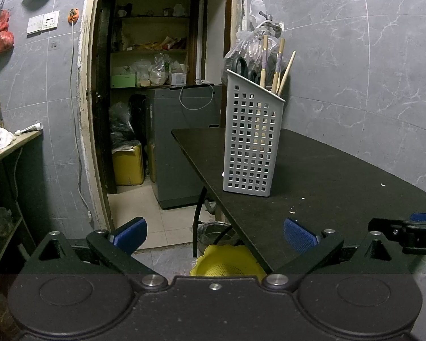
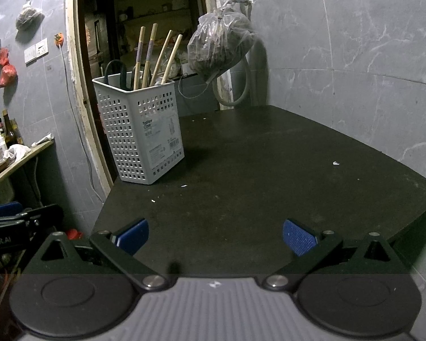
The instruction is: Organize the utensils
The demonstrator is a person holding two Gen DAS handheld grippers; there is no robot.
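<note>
Dim kitchen corner with grey marbled wall tiles. Tall pale-grey perforated plastic utensil caddy (image 2: 139,130) upright on a matte black tabletop (image 2: 269,176), near its left edge and well ahead of both grippers. Inside the caddy: four light wooden chopsticks (image 2: 156,54) leaning with tips up, beside black-handled scissors (image 1: 242,66). A few white crumbs scattered on the tabletop, otherwise bare around the caddy.

Left gripper (image 1: 214,237), black with blue pads, spread wide and holding nothing, low at the table's near left corner, partly over the floor. Yellow plastic colander (image 1: 227,261) on the floor below it.

Right gripper (image 2: 215,237), same build, also spread wide and empty, hovering over the table's near edge.

Clear plastic bag of dark contents (image 2: 221,42) hanging from a wall tap behind the caddy. Open doorway beyond, with cluttered pantry shelves (image 1: 153,51). Bottles on a side counter (image 2: 2,142) at far left.
</note>
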